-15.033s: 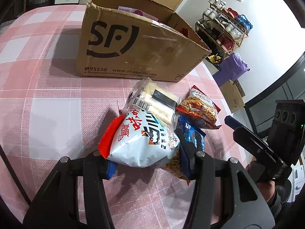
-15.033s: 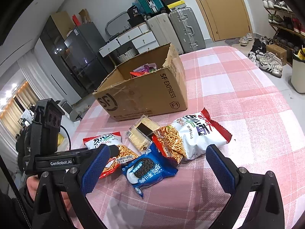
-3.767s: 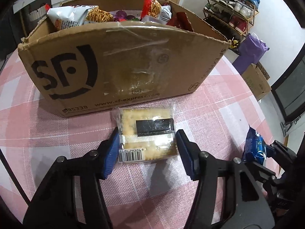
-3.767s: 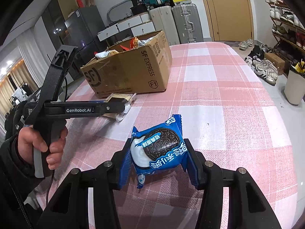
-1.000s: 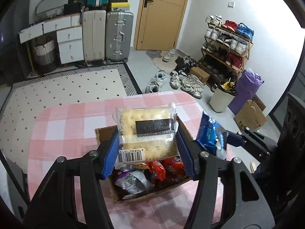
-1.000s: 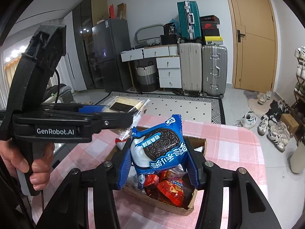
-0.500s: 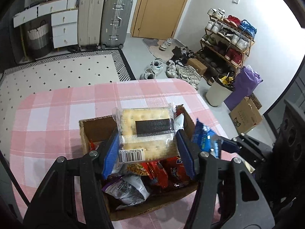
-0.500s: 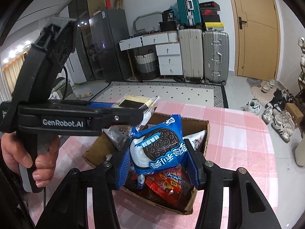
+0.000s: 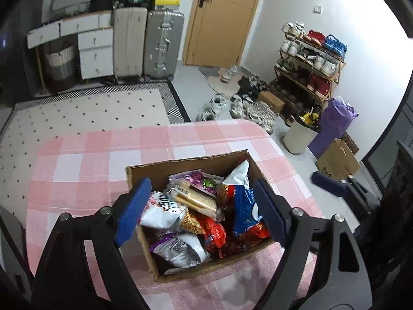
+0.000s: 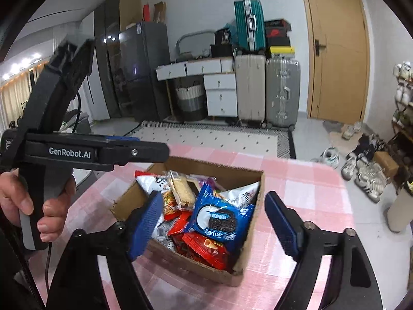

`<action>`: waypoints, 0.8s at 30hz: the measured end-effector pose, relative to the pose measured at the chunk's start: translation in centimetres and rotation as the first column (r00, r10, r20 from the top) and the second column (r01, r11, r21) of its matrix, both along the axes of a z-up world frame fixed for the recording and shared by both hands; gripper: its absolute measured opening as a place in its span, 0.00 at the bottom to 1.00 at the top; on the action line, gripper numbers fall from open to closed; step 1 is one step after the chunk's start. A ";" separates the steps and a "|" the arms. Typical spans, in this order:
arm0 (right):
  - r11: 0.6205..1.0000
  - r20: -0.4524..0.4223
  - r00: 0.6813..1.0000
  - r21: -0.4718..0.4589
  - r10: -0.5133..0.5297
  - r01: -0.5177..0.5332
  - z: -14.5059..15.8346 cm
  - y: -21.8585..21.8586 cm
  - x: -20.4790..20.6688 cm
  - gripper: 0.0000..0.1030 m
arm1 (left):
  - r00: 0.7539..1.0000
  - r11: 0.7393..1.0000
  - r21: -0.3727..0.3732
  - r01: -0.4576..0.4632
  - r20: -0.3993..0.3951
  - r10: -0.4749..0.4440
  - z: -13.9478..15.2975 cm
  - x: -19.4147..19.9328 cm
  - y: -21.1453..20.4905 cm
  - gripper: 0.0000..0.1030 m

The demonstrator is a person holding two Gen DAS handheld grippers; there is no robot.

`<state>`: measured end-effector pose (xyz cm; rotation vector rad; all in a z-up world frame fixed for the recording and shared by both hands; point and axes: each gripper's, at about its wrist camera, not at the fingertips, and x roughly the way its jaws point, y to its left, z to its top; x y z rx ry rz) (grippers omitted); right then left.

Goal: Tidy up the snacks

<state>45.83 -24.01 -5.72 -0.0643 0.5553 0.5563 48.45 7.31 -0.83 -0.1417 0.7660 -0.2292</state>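
An open cardboard box (image 9: 188,162) (image 10: 254,235) full of snack packs stands on the pink checked table. The cracker pack (image 9: 192,198) (image 10: 182,190) lies on top of the pile, and the blue Oreo pack (image 9: 246,213) (image 10: 219,219) rests beside it. My left gripper (image 9: 200,211) hovers over the box, its jaws opening with nothing between them. My right gripper (image 10: 218,223) also hangs above the box, jaws opening, with the Oreo pack lying loose in the box below them. The left gripper's body (image 10: 85,152) and the hand (image 10: 28,201) holding it show at the left of the right wrist view.
The pink checked tablecloth (image 9: 85,160) spreads around the box on all sides. Beyond the table are a dotted rug (image 9: 85,108), suitcases (image 10: 268,90), a door (image 10: 335,51), a shoe rack (image 9: 309,62) and a bin (image 9: 299,137).
Both grippers have opened and let go: the cracker pack and the Oreo pack have dropped into the box. Both grippers have sunk closer to the box.
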 end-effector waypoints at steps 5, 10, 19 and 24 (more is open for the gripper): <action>0.999 0.052 0.998 0.028 -0.019 0.017 1.7 -1.6 -3.0 0.84 | 0.999 0.999 0.021 -0.036 0.039 0.036 1.3 -3.5 0.2 0.78; 0.998 0.101 0.994 0.046 -0.040 0.036 2.8 -2.3 -6.4 0.89 | 0.994 0.996 0.056 -0.065 0.096 0.060 3.0 -7.2 0.1 0.84; 0.992 0.146 0.985 0.105 -0.091 0.076 4.1 -4.5 -11.1 0.95 | 0.972 0.995 0.094 -0.046 0.233 0.023 4.9 -14.3 -0.8 1.00; 0.979 0.169 0.974 0.160 -0.151 0.124 4.3 -5.9 -13.4 0.97 | 0.957 0.993 0.106 -0.049 0.288 0.017 5.0 -17.9 -1.2 1.00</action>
